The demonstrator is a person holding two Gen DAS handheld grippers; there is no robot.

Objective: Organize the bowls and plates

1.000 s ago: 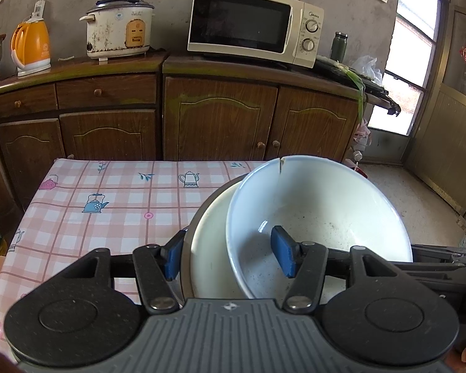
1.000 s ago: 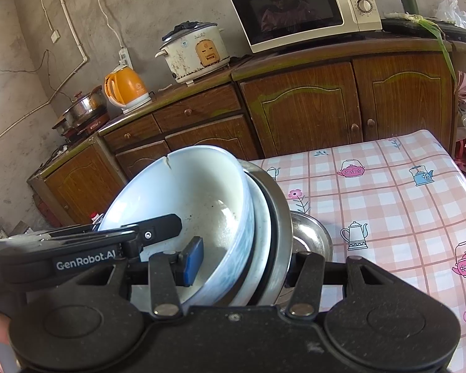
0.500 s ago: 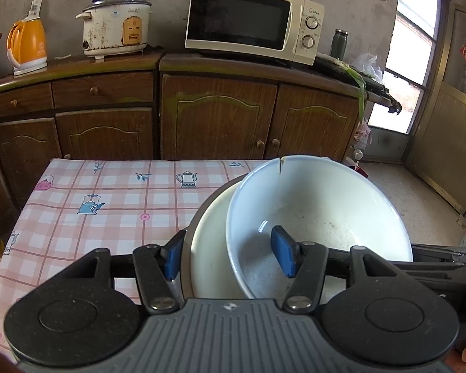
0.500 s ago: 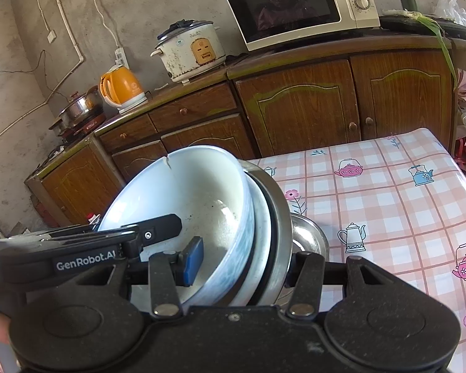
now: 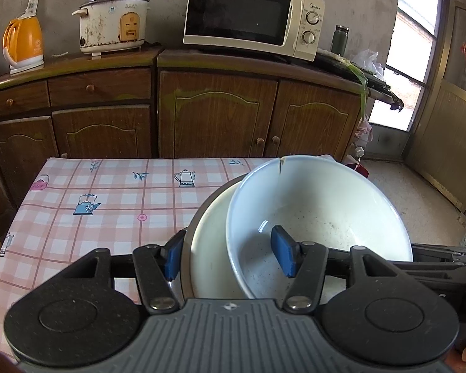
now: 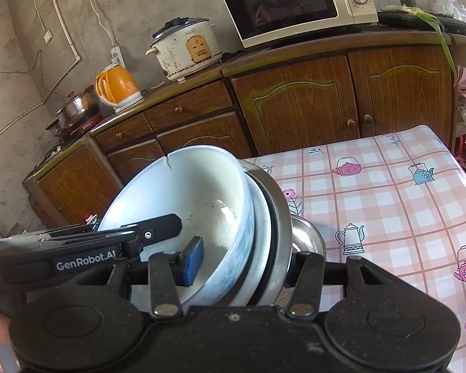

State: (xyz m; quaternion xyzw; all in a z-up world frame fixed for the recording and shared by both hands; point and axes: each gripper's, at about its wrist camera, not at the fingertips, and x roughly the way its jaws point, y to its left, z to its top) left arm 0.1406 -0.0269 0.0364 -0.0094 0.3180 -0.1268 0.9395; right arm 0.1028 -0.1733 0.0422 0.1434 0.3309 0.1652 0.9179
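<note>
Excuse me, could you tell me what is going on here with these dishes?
A person is holding a nested stack of dishes with both claws, above a table with a pink checked cloth. The left claw and the right claw each clamp the stack's rims from opposite sides. The white bowl, cracked at its rim, sits innermost, tilted, inside a cream dish and a metal one. Nothing has been set down yet.
</note>
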